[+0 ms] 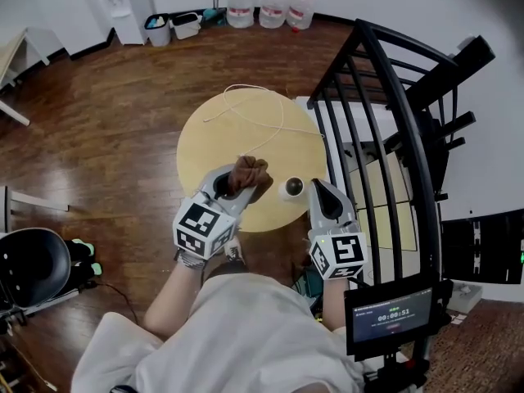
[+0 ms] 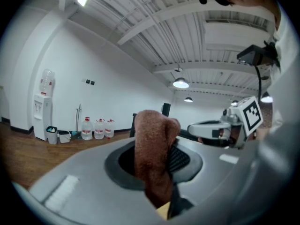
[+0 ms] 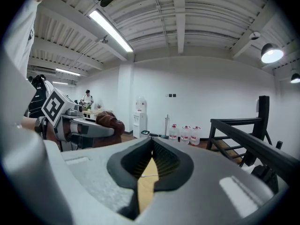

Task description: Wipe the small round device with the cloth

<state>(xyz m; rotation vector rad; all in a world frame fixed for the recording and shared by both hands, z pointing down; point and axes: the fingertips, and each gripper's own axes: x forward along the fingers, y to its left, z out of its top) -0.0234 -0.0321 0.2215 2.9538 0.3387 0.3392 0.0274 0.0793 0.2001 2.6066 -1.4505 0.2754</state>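
The small round white device (image 1: 291,189) with a dark face sits near the front edge of the round wooden table (image 1: 221,133). My left gripper (image 1: 238,183) is shut on a bunched brown cloth (image 1: 249,172), which hangs just left of the device. In the left gripper view the cloth (image 2: 152,149) stands up between the jaws of that gripper (image 2: 157,172). Just right of the device, my right gripper (image 1: 322,189) has its jaws shut with nothing in them. The right gripper view shows its closed jaws (image 3: 151,161) over the tabletop; the device is hidden there.
A thin white cable (image 1: 262,109) loops across the table's far half. A black stair railing (image 1: 393,113) rises close on the right. Water bottles (image 1: 274,6) and a dispenser (image 1: 131,2) line the far wall. A black chair (image 1: 33,264) stands at the left.
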